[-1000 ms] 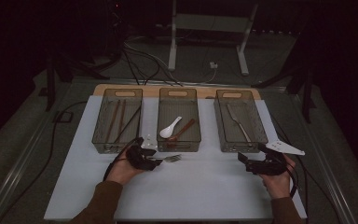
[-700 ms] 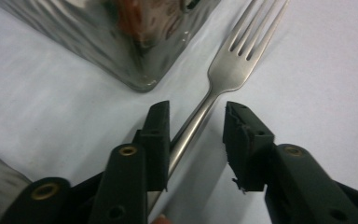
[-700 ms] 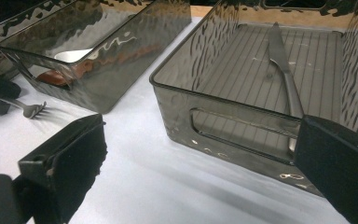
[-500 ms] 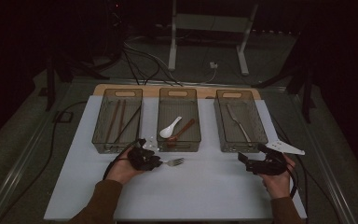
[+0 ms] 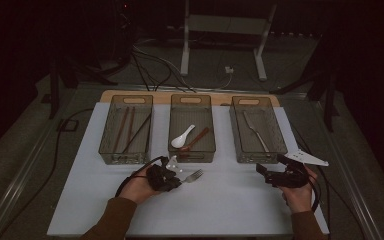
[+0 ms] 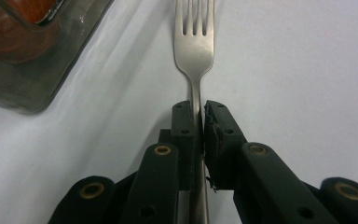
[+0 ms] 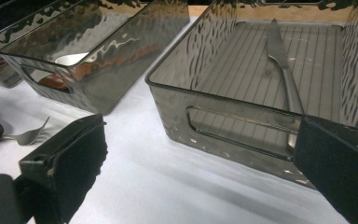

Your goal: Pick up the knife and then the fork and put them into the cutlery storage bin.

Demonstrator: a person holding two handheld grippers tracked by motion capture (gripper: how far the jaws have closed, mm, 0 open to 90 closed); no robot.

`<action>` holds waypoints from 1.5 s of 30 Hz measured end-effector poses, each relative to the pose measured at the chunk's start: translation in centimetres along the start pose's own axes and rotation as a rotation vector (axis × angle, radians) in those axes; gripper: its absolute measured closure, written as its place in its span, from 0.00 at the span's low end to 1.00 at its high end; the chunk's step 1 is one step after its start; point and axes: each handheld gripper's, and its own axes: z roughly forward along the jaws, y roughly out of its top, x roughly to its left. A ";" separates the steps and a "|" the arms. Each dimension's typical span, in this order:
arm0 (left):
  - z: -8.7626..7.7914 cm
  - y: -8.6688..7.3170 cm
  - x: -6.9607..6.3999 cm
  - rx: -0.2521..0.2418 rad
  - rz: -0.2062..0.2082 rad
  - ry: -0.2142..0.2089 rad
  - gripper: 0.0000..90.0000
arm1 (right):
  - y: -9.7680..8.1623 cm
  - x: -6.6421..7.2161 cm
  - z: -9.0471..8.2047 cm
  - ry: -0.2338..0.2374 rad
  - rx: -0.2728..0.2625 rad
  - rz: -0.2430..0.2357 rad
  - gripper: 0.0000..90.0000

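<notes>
— Left gripper point(image 6: 199, 119) had just been closing, and its jaws were clamped on the neck of the fork point(image 6: 194, 42), tines pointing away from the hand.

— Where was the fork itself?

— On the white table point(image 5: 230, 205), just below the middle bin point(image 5: 192, 149), at about five o'clock from that bin's near edge. From above, the tines stuck out at three o'clock from the left gripper point(image 5: 172, 175).

— And the other claw?

— Right gripper point(image 7: 200, 172) had its jaws wide apart with nothing between them, resting near the front of the right bin point(image 7: 242, 112), which held a knife point(image 7: 284, 79).

— How far along did the sorting look?

— Partly done, I'd judge. The left bin point(image 5: 125, 150) already held chopsticks point(image 5: 130, 130), the middle one a white spoon point(image 5: 182, 136) and a brown one beside it, the right one the knife. The fork was the one piece outside a bin. It was gripped but not yet carried anywhere; lifting it and setting it down, likely beside the knife at one o'clock, remained.
</notes>
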 end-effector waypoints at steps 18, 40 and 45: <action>-0.7 -0.1 -0.9 -0.059 -0.007 0.040 0.96 | -0.1 1.0 0.2 0.031 0.019 -0.008 0.03; -2.1 3.8 -1.5 -0.272 -0.089 0.050 0.96 | 0.0 2.9 0.8 0.076 0.033 -0.048 0.03; -2.4 4.9 -1.6 -0.304 -0.103 0.057 0.96 | 0.0 3.5 1.1 0.088 0.039 -0.055 0.03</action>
